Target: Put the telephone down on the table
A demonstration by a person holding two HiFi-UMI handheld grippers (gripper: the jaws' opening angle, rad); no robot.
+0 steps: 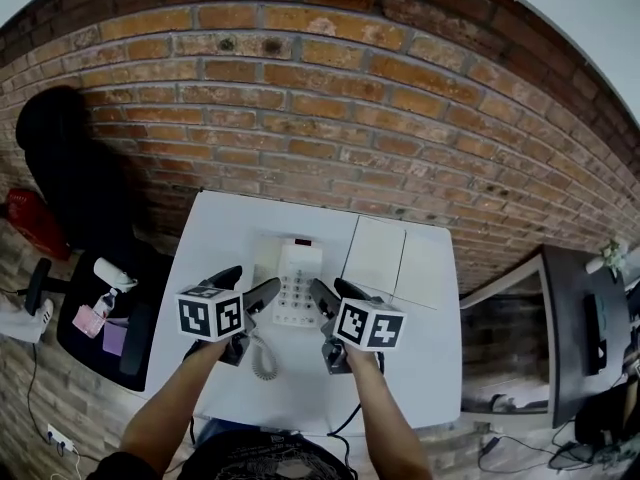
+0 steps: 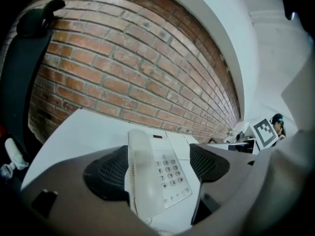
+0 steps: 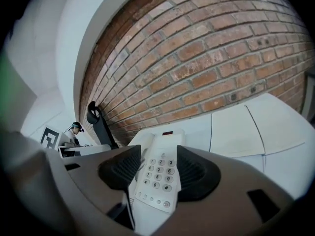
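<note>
Black left gripper (image 1: 258, 276), right gripper (image 1: 327, 284) tilt downward (parted).

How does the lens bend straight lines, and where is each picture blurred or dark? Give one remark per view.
Head view: brick wall bows into an arch, no glare. Left gripper view: telephone handset smeared, corners black. Right gripper view: keypad sharp, bricks curve strongly, edges vignetted.

A brick wall (image 1: 300, 98) spans the rear of the room. A white wall (image 1: 600, 18) adjoins it at upper right. A white table (image 1: 225, 238) stands against the brick. Black chair (image 1: 65, 163) at left, dark desk (image 1: 570, 308) at right. Lighting is even.
</note>
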